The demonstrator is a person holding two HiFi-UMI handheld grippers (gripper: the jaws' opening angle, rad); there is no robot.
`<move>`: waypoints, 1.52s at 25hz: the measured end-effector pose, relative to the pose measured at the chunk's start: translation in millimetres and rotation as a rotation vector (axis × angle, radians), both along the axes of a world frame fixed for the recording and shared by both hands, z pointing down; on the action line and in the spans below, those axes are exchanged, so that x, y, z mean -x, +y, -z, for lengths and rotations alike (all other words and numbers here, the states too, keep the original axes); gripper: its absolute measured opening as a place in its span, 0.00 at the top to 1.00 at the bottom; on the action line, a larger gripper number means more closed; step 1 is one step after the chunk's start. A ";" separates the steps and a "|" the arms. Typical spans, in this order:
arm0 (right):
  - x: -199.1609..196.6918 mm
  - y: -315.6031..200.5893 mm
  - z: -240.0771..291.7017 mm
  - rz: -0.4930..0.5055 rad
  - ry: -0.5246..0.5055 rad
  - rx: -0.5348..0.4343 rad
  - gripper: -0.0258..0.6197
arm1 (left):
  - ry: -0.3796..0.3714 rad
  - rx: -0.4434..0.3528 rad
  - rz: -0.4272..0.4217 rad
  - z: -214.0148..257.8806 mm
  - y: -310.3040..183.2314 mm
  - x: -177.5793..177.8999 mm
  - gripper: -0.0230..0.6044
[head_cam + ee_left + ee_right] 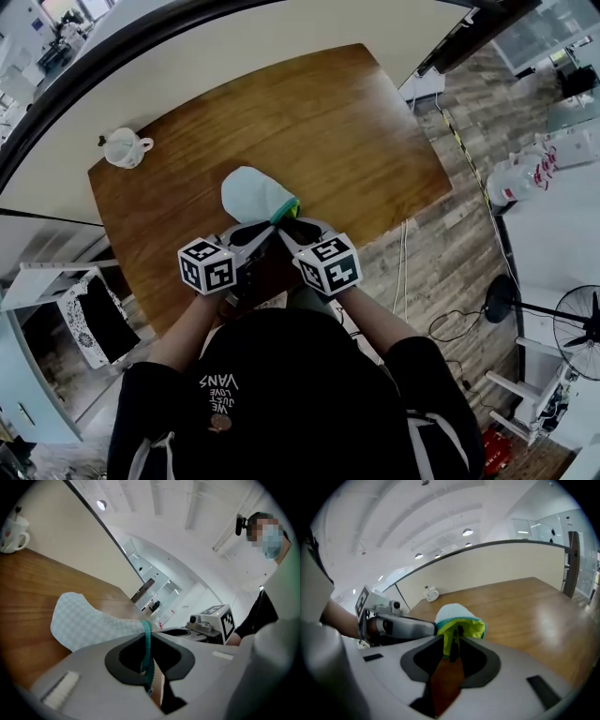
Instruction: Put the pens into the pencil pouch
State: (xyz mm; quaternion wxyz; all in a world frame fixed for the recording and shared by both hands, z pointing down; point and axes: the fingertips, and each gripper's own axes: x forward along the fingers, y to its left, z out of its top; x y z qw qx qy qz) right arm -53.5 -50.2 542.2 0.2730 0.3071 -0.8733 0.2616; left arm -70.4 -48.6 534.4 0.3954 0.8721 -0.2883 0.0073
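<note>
Blue checked fabric pouch [255, 195] was clamped open: left gripper [147, 663] on teal zip edge [147, 634], right gripper [453, 651] on yellow lining [466, 629] just ahead; pen fetching judged next, none seen.

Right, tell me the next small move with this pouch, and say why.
Probably ease the right gripper forward a little. Its jaws grip a dark slim piece, seemingly a pen, at the open yellow-lined mouth of the pencil pouch. The left gripper pinches the teal zipper edge, holding that mouth steady to receive it.
</note>
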 end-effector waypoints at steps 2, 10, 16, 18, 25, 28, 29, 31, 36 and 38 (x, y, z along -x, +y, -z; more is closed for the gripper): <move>-11.4 -10.9 12.8 -0.071 -0.048 -0.035 0.85 | 0.030 0.015 0.031 2.8 -5.4 1.1 0.90; -52.6 -23.9 0.2 -0.247 -0.062 0.009 0.85 | -0.044 0.012 0.047 -15.5 -22.7 0.5 0.90; -77.5 -16.9 -10.6 -0.327 -0.051 0.055 0.85 | -0.150 0.003 0.069 -36.2 -39.6 0.3 0.90; -85.9 -13.8 -13.4 -0.346 -0.046 0.065 0.85 | -0.183 0.000 0.084 -42.5 -44.9 0.1 0.89; -97.1 -1.6 -22.1 -0.399 -0.034 0.091 0.85 | -0.257 -0.007 0.105 -56.4 -55.2 5.8 0.89; -97.4 3.0 -20.9 -0.418 -0.041 0.090 0.85 | -0.264 -0.003 0.107 -56.1 -55.7 8.0 0.81; -97.4 4.9 -20.2 -0.424 -0.044 0.089 0.85 | -0.266 -0.005 0.110 -55.1 -55.3 8.9 0.81; -97.4 8.8 -19.2 -0.436 -0.047 0.083 0.85 | -0.272 -0.012 0.118 -52.3 -53.7 11.7 0.80; -95.7 18.8 -15.3 -0.463 -0.047 0.047 0.85 | -0.285 -0.047 0.130 -41.6 -43.2 20.4 0.78; -92.7 22.9 -11.6 -0.476 -0.049 0.026 0.85 | -0.284 -0.063 0.139 -35.2 -36.9 26.3 0.78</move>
